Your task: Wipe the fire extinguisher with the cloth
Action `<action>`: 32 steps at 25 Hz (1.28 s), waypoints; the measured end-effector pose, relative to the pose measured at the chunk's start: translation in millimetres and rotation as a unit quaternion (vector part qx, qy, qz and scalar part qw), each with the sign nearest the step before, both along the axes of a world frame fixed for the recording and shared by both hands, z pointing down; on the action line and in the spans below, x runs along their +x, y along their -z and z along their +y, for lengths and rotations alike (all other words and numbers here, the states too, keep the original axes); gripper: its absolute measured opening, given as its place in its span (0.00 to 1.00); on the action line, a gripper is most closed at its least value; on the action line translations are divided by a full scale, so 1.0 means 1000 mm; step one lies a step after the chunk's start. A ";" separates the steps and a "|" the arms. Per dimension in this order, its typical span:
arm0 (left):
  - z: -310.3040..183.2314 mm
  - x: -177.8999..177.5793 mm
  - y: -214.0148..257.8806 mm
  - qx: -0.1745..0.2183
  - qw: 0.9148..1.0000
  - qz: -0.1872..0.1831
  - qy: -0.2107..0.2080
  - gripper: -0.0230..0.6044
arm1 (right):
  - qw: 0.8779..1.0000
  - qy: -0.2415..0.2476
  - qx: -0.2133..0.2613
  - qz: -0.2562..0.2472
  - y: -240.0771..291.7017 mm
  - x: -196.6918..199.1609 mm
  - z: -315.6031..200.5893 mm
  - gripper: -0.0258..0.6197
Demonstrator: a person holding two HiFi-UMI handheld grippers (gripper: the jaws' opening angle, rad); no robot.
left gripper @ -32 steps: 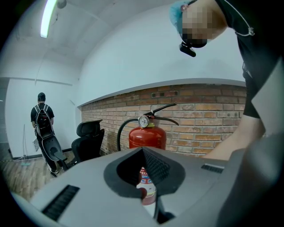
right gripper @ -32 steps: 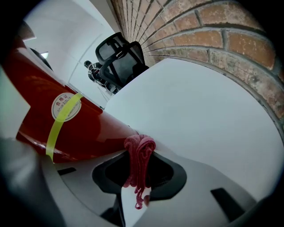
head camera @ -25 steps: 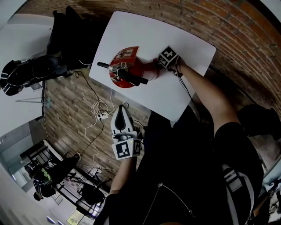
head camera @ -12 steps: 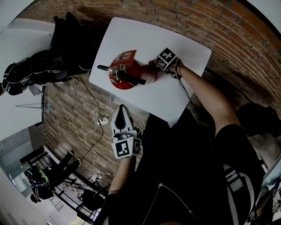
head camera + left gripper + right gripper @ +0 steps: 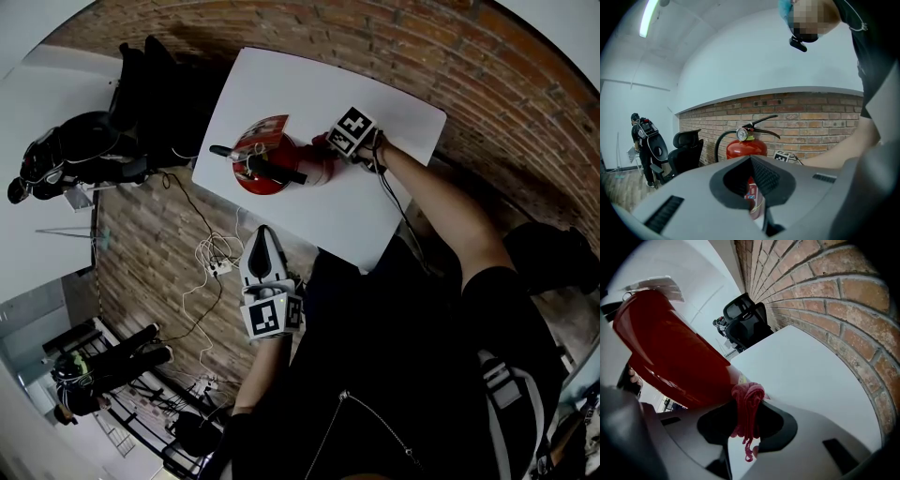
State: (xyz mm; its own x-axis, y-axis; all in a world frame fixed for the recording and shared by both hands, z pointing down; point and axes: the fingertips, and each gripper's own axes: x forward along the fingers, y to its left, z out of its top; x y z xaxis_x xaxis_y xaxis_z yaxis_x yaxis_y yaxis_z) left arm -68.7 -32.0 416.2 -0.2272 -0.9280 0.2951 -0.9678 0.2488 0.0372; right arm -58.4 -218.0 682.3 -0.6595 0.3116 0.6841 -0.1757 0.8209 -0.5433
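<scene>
- Red-brown brick wall (image 5: 820, 123) with pale mortar lines runs behind the fire extinguisher (image 5: 272, 164); one smooth white table (image 5: 361, 211) with rounded corners carries the extinguisher.
- One fire extinguisher: a glossy red cylinder standing upright, with a black lever handle, a curved black hose and a round gauge (image 5: 742, 134) on top. A printed label shows on its side.
- One cloth (image 5: 747, 406): pink-red, soft, bunched into folds with a loose strand hanging down.
- Two grippers, each grey with a black-and-white marker cube.
- The right gripper (image 5: 324, 148) is beside the extinguisher on the table, jaws clamped on the cloth. The bunched top of the cloth rests against the lower part of the red body (image 5: 670, 357).
- The left gripper (image 5: 262, 251) is well apart from the extinguisher, off the table's edge, pointed toward it. Its jaws are closed together with nothing between them; the extinguisher shows beyond its tips.
- One black office chair (image 5: 684, 151) stands to the side of the extinguisher, along the same wall.
- White cables (image 5: 216, 246) lie tangled beyond the table edge nearest the extinguisher.
</scene>
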 end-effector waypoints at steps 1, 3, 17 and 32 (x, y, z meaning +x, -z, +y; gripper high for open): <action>-0.001 0.001 0.001 0.007 1.000 -0.004 -0.004 0.05 | 1.000 0.001 0.002 -0.002 0.002 0.000 0.000 0.22; -0.002 0.003 0.004 0.020 1.000 -0.014 -0.012 0.05 | 1.000 0.002 0.004 -0.009 0.008 0.000 0.000 0.22; -0.018 0.016 0.012 0.035 0.999 -0.018 -0.032 0.05 | 0.999 0.003 0.007 -0.052 0.071 0.007 0.003 0.22; -0.022 0.020 0.024 0.049 0.998 -0.010 -0.024 0.05 | 0.993 -0.003 0.002 -0.115 0.147 0.017 0.006 0.22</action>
State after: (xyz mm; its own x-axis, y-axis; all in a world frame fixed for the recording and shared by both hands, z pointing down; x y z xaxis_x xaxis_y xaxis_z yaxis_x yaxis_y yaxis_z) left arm -49.0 -53.9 392.3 -0.1876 -0.9623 0.1972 -0.9792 0.1989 0.0392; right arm -40.9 -212.1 535.1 -0.8002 0.3050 0.5164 -0.0526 0.8221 -0.5669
